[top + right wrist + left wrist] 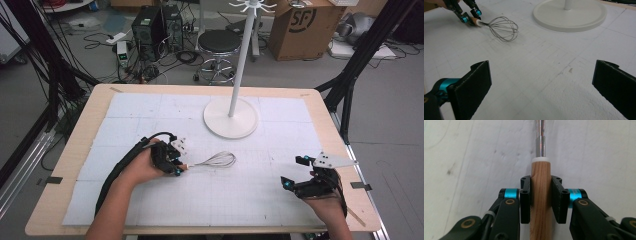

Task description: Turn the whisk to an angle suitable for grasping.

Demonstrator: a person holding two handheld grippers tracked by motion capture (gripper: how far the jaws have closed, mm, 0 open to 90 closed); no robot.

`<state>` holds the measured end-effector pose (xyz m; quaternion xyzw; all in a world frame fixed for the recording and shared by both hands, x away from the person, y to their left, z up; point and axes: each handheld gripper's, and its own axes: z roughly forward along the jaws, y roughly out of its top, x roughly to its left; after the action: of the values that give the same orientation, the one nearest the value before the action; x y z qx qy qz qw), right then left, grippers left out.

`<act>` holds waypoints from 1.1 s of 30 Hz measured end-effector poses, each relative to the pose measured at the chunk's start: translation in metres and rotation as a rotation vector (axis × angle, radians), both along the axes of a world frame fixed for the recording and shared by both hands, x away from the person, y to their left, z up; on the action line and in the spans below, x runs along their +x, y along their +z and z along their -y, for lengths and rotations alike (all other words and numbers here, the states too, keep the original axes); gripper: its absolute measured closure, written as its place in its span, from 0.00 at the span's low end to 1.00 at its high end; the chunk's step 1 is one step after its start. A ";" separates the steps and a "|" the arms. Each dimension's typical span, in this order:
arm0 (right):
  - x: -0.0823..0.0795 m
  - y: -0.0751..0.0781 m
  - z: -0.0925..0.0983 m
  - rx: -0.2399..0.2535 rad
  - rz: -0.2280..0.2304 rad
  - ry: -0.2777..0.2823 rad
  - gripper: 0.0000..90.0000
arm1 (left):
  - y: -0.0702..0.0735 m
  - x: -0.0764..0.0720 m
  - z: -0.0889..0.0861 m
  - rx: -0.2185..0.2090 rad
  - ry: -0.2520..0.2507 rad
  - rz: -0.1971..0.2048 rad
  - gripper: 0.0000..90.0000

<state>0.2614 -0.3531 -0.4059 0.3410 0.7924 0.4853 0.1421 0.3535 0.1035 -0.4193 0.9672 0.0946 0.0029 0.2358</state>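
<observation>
Left claw (540, 195) pinches the whisk (214, 160) by its wooden handle, seen in left gripper view; looks like the wires rest on the tabletop (100, 100). My right claw (541, 87) is spread.

Wire whisk (216, 160), wooden handle, flat on mat.

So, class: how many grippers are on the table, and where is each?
2. The left gripper is left of centre, shut on the whisk handle. The right gripper hovers open near the right edge, holding nothing.
</observation>
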 end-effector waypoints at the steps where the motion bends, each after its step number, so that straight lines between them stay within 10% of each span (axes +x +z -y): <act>1: 0.000 0.000 0.000 -0.001 0.000 -0.001 0.01 | 0.000 -0.001 0.005 0.000 -0.011 0.001 0.80; 15: -0.001 0.000 0.001 0.005 -0.004 0.002 0.01 | -0.002 -0.013 0.077 -0.034 -0.119 0.009 0.68; 26: -0.002 -0.002 0.003 0.005 -0.003 0.006 0.01 | 0.001 -0.021 0.029 -0.093 -0.009 0.001 0.59; 33: -0.002 -0.001 0.001 0.002 -0.005 0.003 0.01 | -0.004 -0.024 0.019 -0.054 -0.010 0.014 0.72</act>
<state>0.2597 -0.3545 -0.4069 0.3411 0.7928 0.4856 0.1389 0.3293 0.0850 -0.4237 0.9608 0.0879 0.0060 0.2627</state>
